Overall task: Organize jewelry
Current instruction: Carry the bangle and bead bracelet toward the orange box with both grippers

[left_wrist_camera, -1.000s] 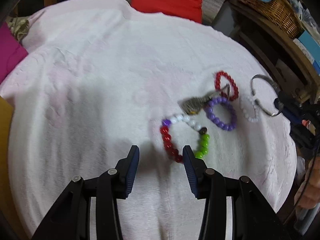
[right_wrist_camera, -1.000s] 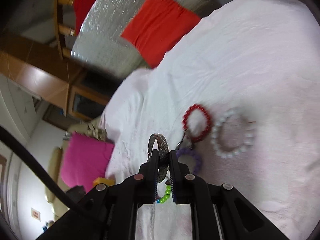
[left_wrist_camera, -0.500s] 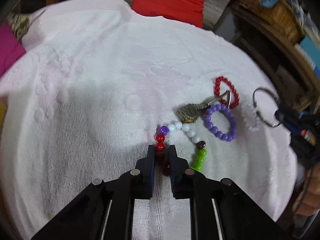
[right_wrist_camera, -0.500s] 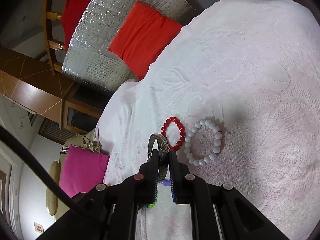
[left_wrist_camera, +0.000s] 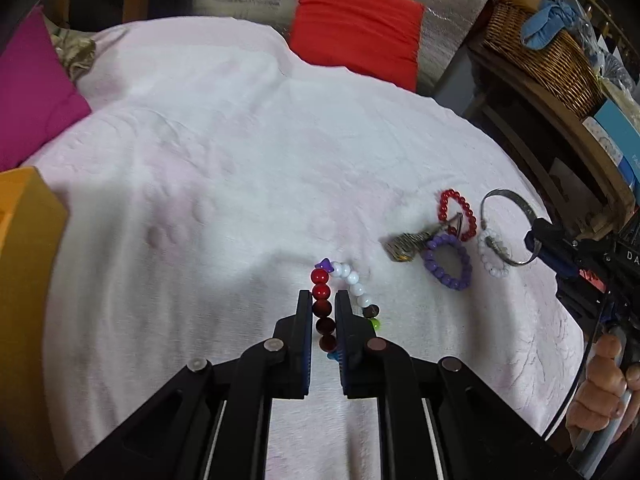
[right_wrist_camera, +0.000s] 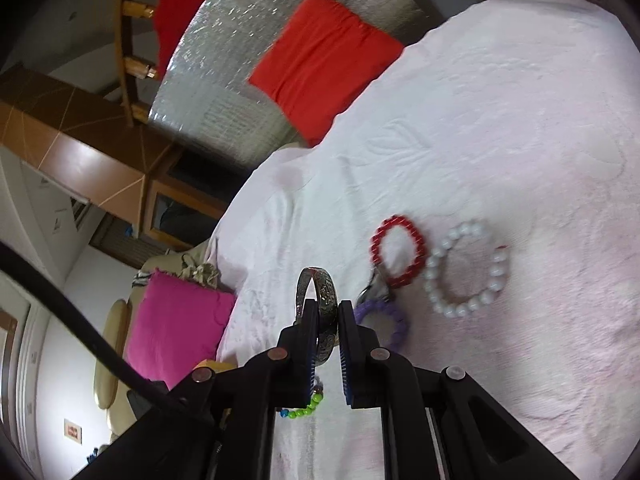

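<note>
My left gripper is shut on the dark red beads of a multicoloured bead bracelet, whose white and green beads trail to the right above the white cloth. My right gripper is shut on an engraved silver bangle, also seen at the right of the left wrist view as the bangle. On the cloth lie a red bead bracelet, a white bead bracelet, a purple bead bracelet and a metal clip piece.
A red cushion and silver foil sheet stand at the far edge. A magenta cushion and a yellow box are at the left. A wicker basket sits on a wooden shelf at right. A hand grips the right tool.
My left gripper went from open beside the multicoloured bracelet to shut on its red beads and lifted them. The right gripper kept the bangle and shifted slightly over the cloth.
</note>
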{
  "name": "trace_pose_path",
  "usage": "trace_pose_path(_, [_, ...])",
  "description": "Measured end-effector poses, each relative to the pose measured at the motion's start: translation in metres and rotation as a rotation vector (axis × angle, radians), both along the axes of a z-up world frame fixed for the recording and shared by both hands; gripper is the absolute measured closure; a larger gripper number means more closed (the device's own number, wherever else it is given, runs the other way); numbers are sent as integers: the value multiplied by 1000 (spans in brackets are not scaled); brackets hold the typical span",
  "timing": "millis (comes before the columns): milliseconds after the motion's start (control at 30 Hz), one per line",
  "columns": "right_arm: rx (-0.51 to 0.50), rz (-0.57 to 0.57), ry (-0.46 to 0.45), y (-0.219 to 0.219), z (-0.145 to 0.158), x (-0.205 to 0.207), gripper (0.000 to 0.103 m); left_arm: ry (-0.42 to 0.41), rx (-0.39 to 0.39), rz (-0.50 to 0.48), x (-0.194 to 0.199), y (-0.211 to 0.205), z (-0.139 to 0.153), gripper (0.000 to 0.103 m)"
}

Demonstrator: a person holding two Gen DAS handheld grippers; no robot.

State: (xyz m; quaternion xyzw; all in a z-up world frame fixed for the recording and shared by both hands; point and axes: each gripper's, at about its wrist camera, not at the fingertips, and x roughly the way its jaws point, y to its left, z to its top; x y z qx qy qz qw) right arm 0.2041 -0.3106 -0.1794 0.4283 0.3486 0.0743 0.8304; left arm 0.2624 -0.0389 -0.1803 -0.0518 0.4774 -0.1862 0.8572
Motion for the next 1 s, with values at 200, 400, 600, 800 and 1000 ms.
trace_pose_path(200, [-18, 68, -10, 31, 3, 7, 92, -62, 17, 41, -4, 23, 18, 94])
trace_pose_path(400, [-43, 117, -31, 56, 6, 7, 92, -121, 46, 70, -9, 29, 28, 94])
trace_pose_path(600, [-72, 147, -16, 72, 1, 10, 92, -189, 105, 105, -15, 34, 38, 94])
trace_pose_path(800, [-84, 152, -10, 76, -1, 12, 92, -236, 158, 136, -17, 34, 42, 94])
trace_pose_path(1000, [-92, 157, -14, 78, 2, 12, 92, -255, 182, 156, -20, 34, 45, 94])
